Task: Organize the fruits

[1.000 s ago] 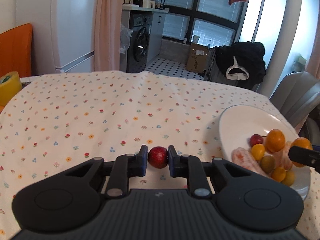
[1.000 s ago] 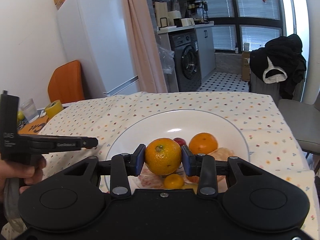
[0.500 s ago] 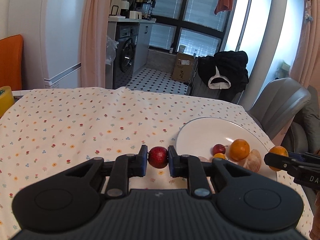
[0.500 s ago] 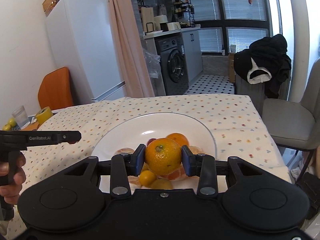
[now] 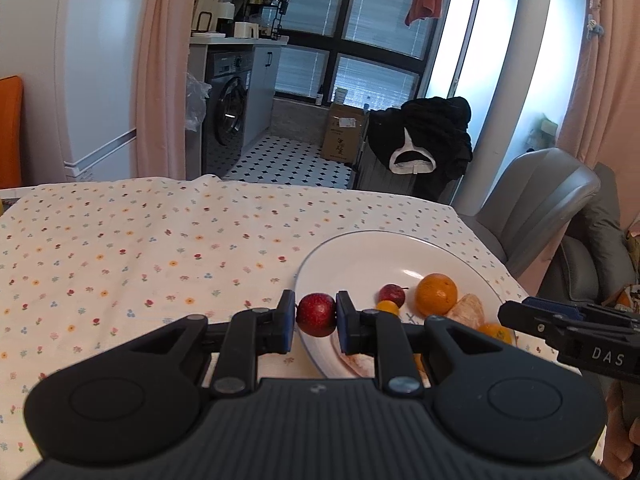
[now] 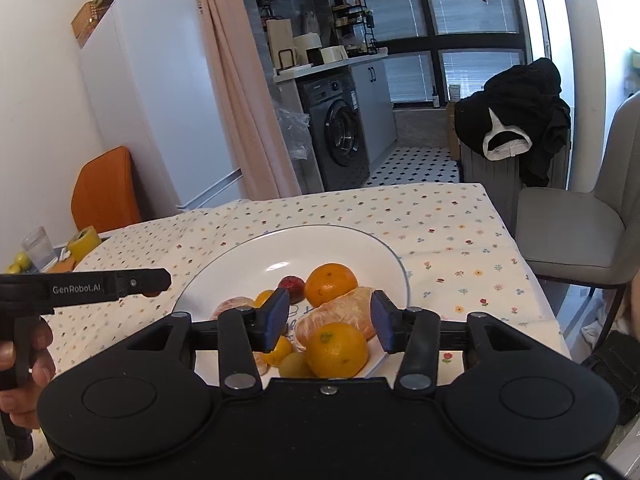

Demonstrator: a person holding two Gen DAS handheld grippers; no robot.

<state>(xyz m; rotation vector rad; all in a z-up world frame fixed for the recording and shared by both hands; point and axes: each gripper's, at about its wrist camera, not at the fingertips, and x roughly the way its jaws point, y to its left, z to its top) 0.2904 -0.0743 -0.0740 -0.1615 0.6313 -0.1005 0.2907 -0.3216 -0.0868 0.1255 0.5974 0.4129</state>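
Observation:
My left gripper (image 5: 316, 314) is shut on a small red fruit (image 5: 316, 315), held over the near left rim of the white plate (image 5: 340, 256). On the plate lie another small red fruit (image 5: 392, 294), an orange (image 5: 436, 294), a peeled citrus (image 5: 466, 316) and small yellow fruits. My right gripper (image 6: 330, 322) stands open above the plate's near side (image 6: 248, 264). An orange (image 6: 336, 354) lies on the plate just below its fingers, against a peeled citrus (image 6: 340, 314). A second orange (image 6: 331, 283) sits further back.
The table has a flowered cloth (image 5: 140, 248). A grey chair (image 6: 576, 232) stands at its right edge. At the far left are a glass (image 6: 39, 248), a yellow tape roll (image 6: 84, 242) and an orange chair (image 6: 106, 190). A hand (image 6: 20, 376) holds the left gripper's handle.
My right gripper has opened and let go of the orange, which now lies on the plate. My left gripper has moved right, bringing the red fruit over the plate's rim.

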